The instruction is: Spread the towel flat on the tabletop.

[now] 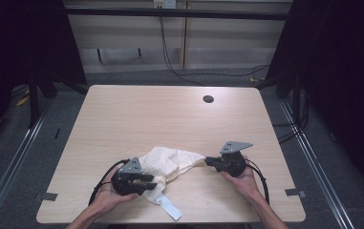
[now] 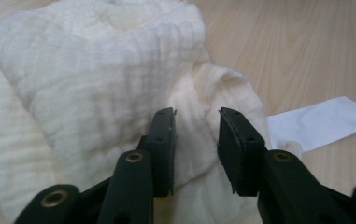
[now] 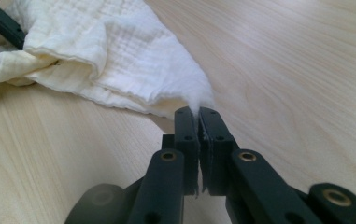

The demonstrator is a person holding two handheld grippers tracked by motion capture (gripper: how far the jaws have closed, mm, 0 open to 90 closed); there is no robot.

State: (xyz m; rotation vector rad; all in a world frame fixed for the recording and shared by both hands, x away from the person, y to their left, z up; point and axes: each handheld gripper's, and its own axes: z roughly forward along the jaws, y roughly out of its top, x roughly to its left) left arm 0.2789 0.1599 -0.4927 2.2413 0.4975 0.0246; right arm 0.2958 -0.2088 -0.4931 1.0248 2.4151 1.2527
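Observation:
A crumpled cream muslin cloth (image 1: pixel 170 164) lies on the near part of the wooden table (image 1: pixel 170 114). My left gripper (image 1: pixel 150 180) sits at the cloth's left end, open, its jaws straddling a fold of the cloth (image 2: pixel 96 84) without closing on it. My right gripper (image 1: pixel 207 161) is at the cloth's right tip, shut on a corner of the cloth (image 3: pixel 133 60), which is pinched between the jaws. The left gripper's fingers (image 3: pixel 3 23) show at the far left of the right gripper view.
A white label or tag (image 1: pixel 171 208) trails from the cloth toward the table's near edge, also seen as the tag (image 2: pixel 320 122) beside my left jaws. A round cable hole (image 1: pixel 208 99) sits at the table's far right. Cables cross the floor beyond.

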